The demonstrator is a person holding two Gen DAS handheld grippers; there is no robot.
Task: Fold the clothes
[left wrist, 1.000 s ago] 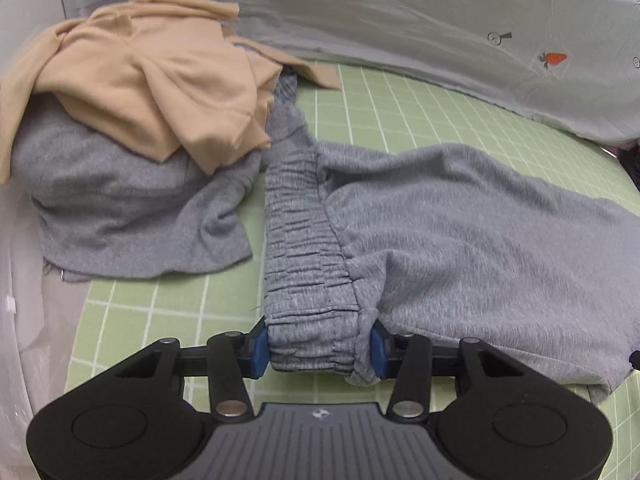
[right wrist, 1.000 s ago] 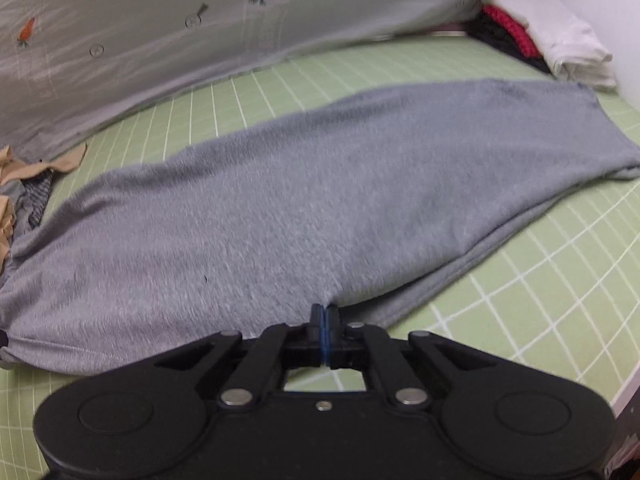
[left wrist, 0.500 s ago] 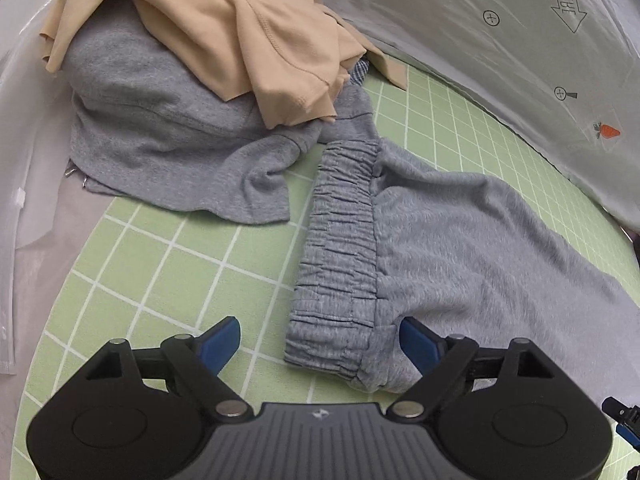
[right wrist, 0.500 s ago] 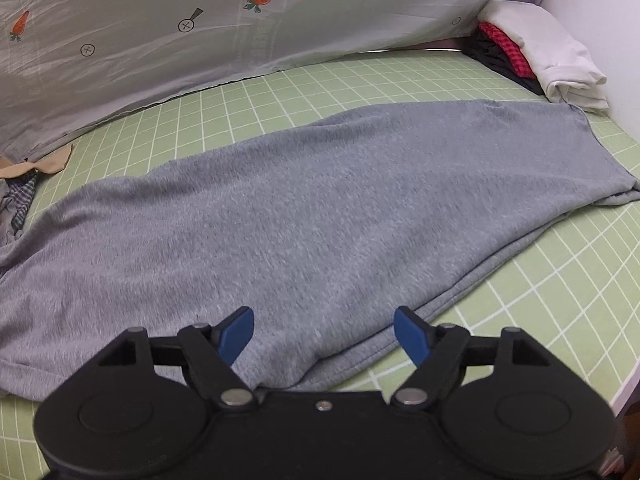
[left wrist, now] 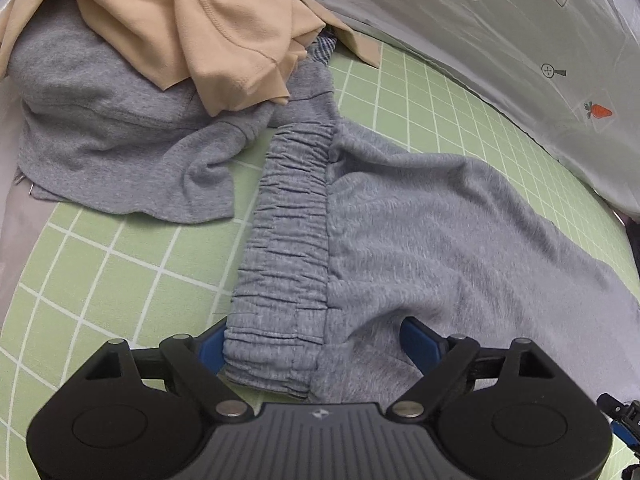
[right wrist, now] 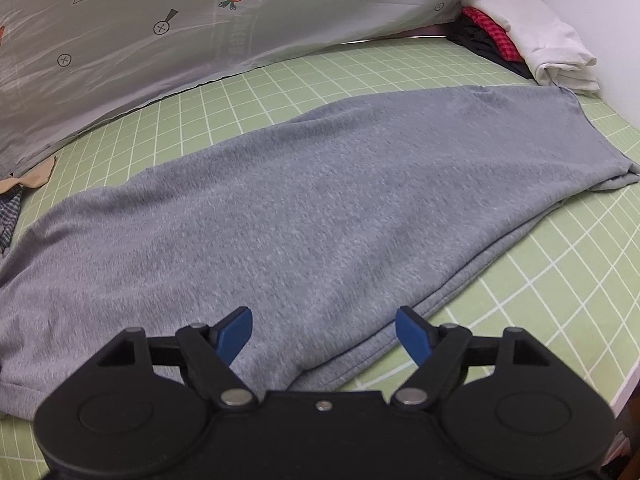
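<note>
Grey sweatpants (left wrist: 420, 216) lie flat on green grid mat (left wrist: 120, 272). Your left hand-held gripper (left wrist: 316, 344) spread wide, straddling waistband (left wrist: 288, 240) end at 6 o'clock. Your right hand-held gripper (right wrist: 324, 330) spread over pant leg edge. Beige garment (left wrist: 192, 24) at 11 o'clock.

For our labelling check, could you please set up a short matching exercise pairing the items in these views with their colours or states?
Items:
1. sweatpants
2. top garment on the pile
3. mat
4. left gripper

Descriptions:
A. green with a white grid
B. tan
C. jaws open around the waistband
D. grey, laid out flat

Pairs: 1-D, 2-B, 3-A, 4-C
</note>
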